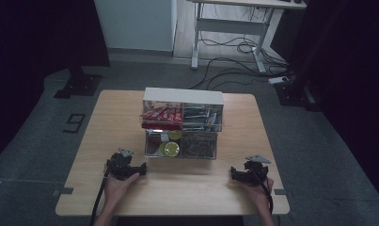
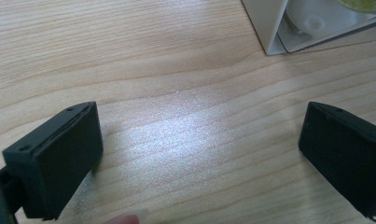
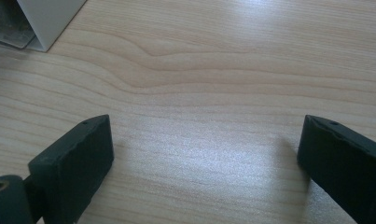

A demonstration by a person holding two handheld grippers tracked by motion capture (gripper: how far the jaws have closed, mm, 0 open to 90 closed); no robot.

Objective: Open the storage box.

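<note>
My wooden table (image 1: 107, 127) carries a clear drawer organizer (image 1: 182, 123) at its middle; my two grippers rest near me.

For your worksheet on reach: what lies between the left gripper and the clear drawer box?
Only bare wooden table separates the left gripper from the clear drawer box, seen in the high view.

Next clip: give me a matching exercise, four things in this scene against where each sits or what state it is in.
Things:
1. left gripper
2. red packets
3. yellow-lidded cup
4. right gripper

Places or states:
a. organizer, upper left drawer
b. open, on the table right of the organizer
c. organizer, lower left drawer
d. open, on the table left of the organizer

Pairs: 1-d, 2-a, 3-c, 4-b
</note>
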